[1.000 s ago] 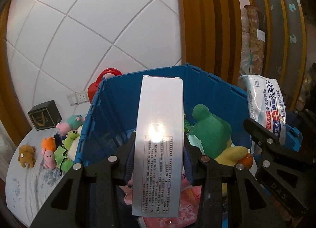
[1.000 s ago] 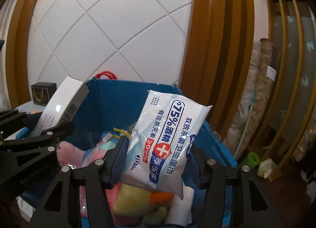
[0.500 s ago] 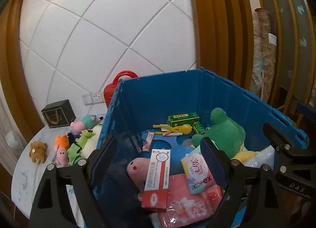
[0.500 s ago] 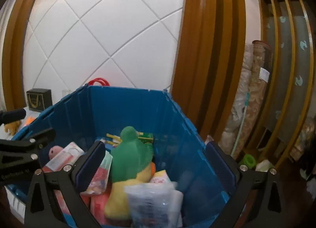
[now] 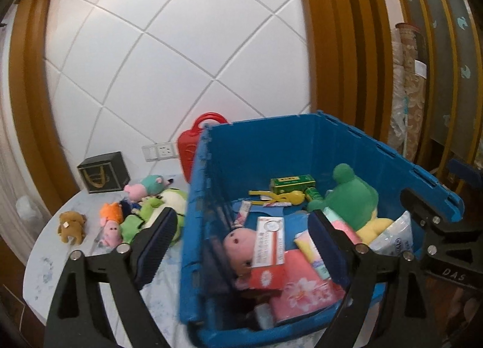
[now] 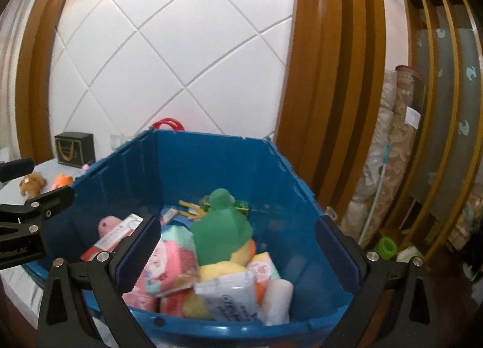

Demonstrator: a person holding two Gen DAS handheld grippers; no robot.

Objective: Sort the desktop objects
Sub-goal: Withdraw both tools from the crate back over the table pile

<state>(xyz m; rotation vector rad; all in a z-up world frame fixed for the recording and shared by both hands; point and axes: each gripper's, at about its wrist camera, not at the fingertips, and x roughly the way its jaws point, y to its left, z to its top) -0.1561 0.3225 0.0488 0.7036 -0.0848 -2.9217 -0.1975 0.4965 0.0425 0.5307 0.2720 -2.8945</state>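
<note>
A blue bin (image 5: pixel 271 142) stands on the table and is full of sorted things. My left gripper (image 5: pixel 241 215) hangs over its near left corner, jaws opening, nothing between them. A white and red box (image 5: pixel 268 245) lies in the bin on a pink plush (image 5: pixel 238 245). My right gripper (image 6: pixel 237 222) is wide open above the bin (image 6: pixel 211 161) and holds nothing. The wipes pack (image 6: pixel 232 296) rests in the near end, beside a green frog plush (image 6: pixel 222 224).
Left of the bin, several plush toys (image 5: pixel 111 224) and a brown plush (image 5: pixel 71 224) lie on the pale table. A black box (image 5: pixel 102 171), a wall socket (image 5: pixel 160 150) and a red case (image 5: pixel 193 148) stand at the back. Rolled fabrics (image 6: pixel 401 167) lean at the right.
Both grippers opened. The white box left the left jaws and now lies in the bin; the wipes pack dropped from the right jaws into the bin. The left gripper drew back to the left.
</note>
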